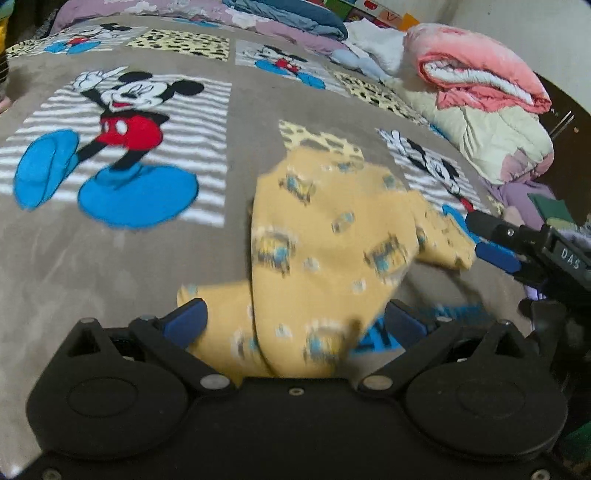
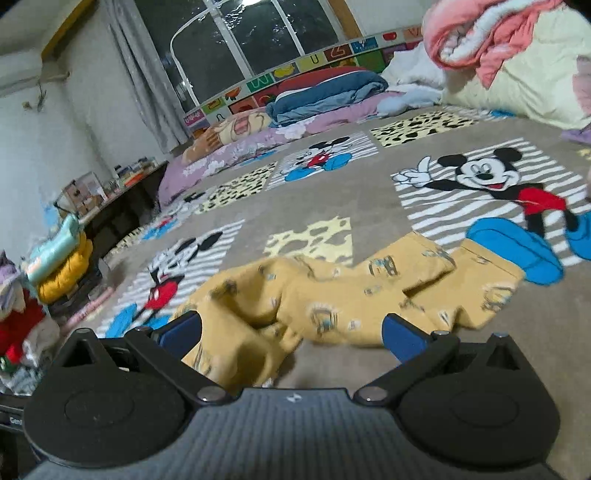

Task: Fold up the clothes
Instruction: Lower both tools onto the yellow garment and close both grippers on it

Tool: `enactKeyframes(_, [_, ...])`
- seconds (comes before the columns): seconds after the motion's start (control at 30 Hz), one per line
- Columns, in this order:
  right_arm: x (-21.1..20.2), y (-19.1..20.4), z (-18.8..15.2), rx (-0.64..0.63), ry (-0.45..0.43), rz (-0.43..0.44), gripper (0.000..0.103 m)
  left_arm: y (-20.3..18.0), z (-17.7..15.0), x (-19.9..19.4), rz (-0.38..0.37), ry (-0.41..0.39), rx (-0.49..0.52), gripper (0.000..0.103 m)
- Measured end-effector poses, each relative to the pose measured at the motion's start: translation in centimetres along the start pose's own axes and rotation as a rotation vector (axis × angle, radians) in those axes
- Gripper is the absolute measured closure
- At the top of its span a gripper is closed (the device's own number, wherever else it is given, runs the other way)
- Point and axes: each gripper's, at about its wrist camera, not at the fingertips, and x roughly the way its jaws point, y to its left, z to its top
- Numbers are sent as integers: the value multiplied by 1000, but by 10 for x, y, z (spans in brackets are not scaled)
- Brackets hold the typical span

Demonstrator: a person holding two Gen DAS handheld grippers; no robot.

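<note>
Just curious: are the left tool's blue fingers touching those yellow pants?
Cannot tell. In the left wrist view the yellow pants lie between the open left gripper fingers, but blur hides any contact.

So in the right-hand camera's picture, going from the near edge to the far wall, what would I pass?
Right gripper → yellow garment → cartoon-mouse blanket → folded blue quilt → window.

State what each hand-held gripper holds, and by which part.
Neither holds anything: the left hand-held gripper and right hand-held gripper are both open, with the yellow patterned garment lying between their fingers.
</note>
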Motion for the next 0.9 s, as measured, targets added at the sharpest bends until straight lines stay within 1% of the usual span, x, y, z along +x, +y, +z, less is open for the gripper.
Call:
enactKeyframes(0.2, [34,-9,18,-26,-2,23,1,13,34,17,-19,-41,6,2])
enactKeyframes(0.3, [52,-14,24,-46,19,38,6,17,47,28,-24,-47,25,5])
enactKeyframes(0.33, [58,-17,26,-51,28,46,11,18,50,32,-28,-46,28,6])
enactKeyframes(0.37, [63,-19,28,-58,38,50,16,19,54,37,-36,-43,30,10])
enactKeyframes(0.4, [69,-22,30,-66,50,51,19,20,57,41,-47,-39,32,13])
enactKeyframes(0.43, [73,-24,32,-68,60,51,22,21,61,47,-58,-31,35,19])
enactKeyframes(0.5, [82,-31,34,-66,74,45,22,22,66,58,-76,-18,40,24])
enactKeyframes(0.53, [85,-35,34,-63,80,42,25,22,68,62,-85,-13,43,26])
enactKeyframes(0.57, [88,-38,33,-61,88,37,27,21,70,66,-94,-6,47,34])
enactKeyframes(0.6, [90,-42,31,-59,98,31,27,20,71,70,-102,2,52,37])
enactKeyframes(0.63, [92,-45,30,-58,111,27,30,19,72,73,-108,9,61,44])
enactKeyframes(0.67, [94,-48,28,-62,127,24,34,17,71,75,-114,14,73,56])
enactKeyframes(0.7, [96,-50,26,-66,143,22,34,14,70,75,-110,14,89,62])
enactKeyframes(0.77, [95,-52,23,-75,153,22,37,8,67,73,-90,10,129,82])
enactKeyframes(0.83, [92,-52,21,-87,155,22,37,-1,62,63,-86,-7,178,90])
enactKeyframes(0.9, [88,-52,19,-92,162,23,37,-13,53,50,-87,-35,259,92])
